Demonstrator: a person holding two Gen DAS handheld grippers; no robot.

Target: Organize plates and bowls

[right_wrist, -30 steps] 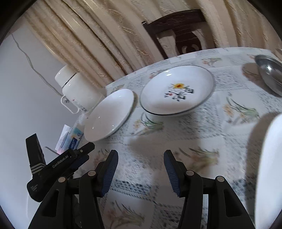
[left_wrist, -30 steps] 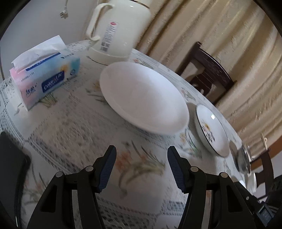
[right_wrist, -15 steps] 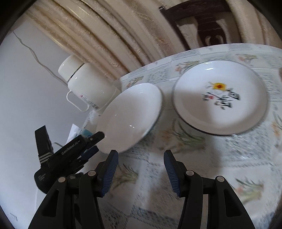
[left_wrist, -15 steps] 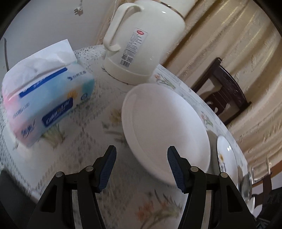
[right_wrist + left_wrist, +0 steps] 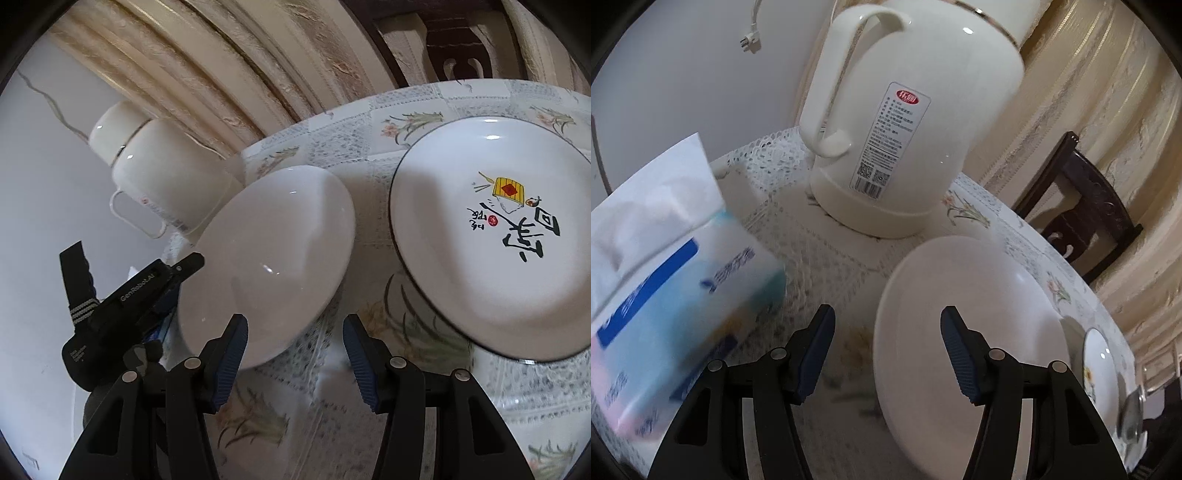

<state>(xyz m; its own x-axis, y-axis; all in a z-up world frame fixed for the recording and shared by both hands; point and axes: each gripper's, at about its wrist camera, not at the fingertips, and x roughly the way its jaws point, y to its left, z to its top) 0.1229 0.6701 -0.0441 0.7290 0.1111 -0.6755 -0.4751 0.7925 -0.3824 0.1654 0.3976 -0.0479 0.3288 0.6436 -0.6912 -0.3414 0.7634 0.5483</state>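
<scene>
White plate (image 5: 967, 332) at lower centre of the left view, on the bench (image 5: 827, 266) below the kettle (image 5: 916, 122). Left tool (image 5: 886, 350) open, straddling its near rim. Right tool (image 5: 293, 354) open, empty, by the painted plate (image 5: 491, 236). Risks: shallow rim slipping on lift; tissue box (image 5: 665, 317) close left, easily knocked.

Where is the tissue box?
In the left wrist view, the tissue box sits on the table's left side, near the white kettle and plain white plate.
</scene>
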